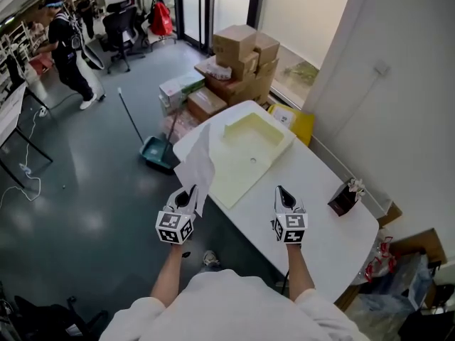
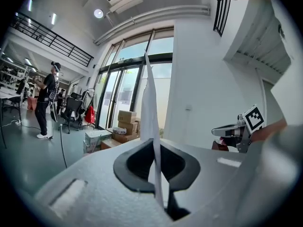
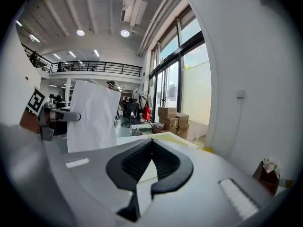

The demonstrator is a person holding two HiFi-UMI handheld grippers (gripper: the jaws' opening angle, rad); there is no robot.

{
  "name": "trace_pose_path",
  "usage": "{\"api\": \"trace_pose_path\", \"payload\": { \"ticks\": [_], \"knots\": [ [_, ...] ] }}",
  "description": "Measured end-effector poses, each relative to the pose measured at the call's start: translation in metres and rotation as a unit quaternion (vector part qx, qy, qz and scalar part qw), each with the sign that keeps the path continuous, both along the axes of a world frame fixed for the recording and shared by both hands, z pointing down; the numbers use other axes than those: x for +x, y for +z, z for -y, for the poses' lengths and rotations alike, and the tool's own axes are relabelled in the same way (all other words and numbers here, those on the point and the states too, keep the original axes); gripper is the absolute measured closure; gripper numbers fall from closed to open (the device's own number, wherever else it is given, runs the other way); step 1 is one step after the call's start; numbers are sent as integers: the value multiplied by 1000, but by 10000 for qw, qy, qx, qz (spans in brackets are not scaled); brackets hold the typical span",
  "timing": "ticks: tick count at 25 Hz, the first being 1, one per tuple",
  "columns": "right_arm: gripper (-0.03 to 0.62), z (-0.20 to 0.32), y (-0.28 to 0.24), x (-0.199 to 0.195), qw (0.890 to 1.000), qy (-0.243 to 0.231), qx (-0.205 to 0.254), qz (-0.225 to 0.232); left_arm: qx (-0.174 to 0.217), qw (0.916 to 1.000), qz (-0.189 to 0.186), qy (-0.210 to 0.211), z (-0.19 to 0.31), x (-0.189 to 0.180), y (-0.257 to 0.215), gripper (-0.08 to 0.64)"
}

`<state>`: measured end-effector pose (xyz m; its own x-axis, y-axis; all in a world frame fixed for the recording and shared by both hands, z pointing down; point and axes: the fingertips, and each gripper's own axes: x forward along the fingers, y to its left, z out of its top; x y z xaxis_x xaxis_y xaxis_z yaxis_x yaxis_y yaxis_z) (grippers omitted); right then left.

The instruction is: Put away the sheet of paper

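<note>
Holding sheet of paper [image 1: 197, 163] upright in left gripper [image 1: 190, 190], jaws clamped on it, just off table's [image 1: 320, 212] left edge. Right gripper [image 1: 282, 190] jaws together, empty. Carry step; nxt prob needs laying paper flat in cream tray [image 1: 245, 155] w/o crumpling.

No legible text or signs.

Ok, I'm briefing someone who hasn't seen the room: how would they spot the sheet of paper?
Find the white table bearing a pale yellow tray. By its left edge, the left gripper pinches the sheet of paper upright in the air. It alone is thin, white and held aloft.
</note>
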<state>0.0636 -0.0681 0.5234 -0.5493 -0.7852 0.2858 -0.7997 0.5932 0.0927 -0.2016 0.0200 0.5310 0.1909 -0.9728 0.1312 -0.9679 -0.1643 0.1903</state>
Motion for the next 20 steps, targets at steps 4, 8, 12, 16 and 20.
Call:
{"api": "trace_pose_path", "payload": {
  "ticks": [4,8,12,16,20],
  "knots": [
    [590,36,-5,-23,9998,167,53,-12,59,9998,2,191,45,-25,-5,558],
    [589,65,-5,-39,9994,334,93,-12,104,9993,11,367,84,-44,-4,558],
    [589,84,-3,-47,9988,472,132,-46,204,9984,12,532,116,-55,-7,558],
    [590,94,1,-53,9984,553,99,-115,290,9974,-20,660,137,-60,-12,558],
    [589,96,10,-50,9982,570,17,-160,293,9971,-53,700,146,-58,-10,558]
  ]
}}
